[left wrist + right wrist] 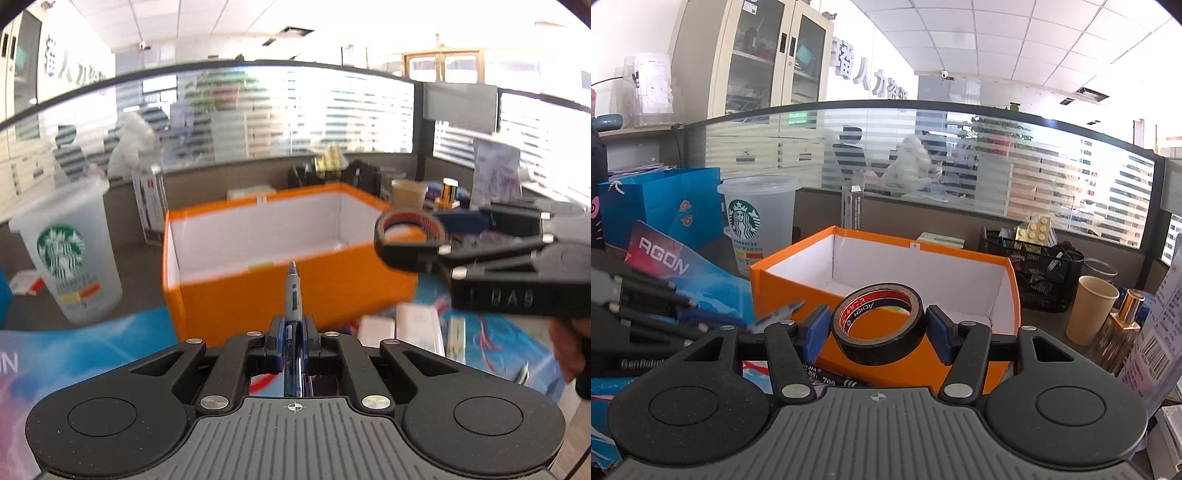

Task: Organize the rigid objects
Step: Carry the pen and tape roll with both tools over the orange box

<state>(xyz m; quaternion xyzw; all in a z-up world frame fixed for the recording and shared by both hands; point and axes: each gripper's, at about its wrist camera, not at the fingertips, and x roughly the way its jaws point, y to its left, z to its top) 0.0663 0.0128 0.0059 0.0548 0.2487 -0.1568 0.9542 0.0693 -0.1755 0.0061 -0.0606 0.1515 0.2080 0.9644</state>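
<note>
Now I am holding two things near the orange box point(886, 291), which is open at the top and white inside. My left gripper point(292, 334) is squeezing a blue pen point(293, 295) tight between its fingers point(275, 341), and the pen is pointing straight at the near wall of the box. My right gripper point(878, 332) is gripping a roll of black tape point(879, 325); its blue fingers point(817, 332) are pressing the roll from both sides. The roll is tilting and hanging just in front of the near wall of the box, up off the tabletop point(1049, 321). In the left wrist view the tape point(410, 236) is sitting at the right corner of the box point(280, 258). Left of the box a Starbucks cup point(757, 225) is standing upright. Right of the box a paper cup point(1089, 310) is standing, and behind that a black mesh basket point(1038, 273).
</note>
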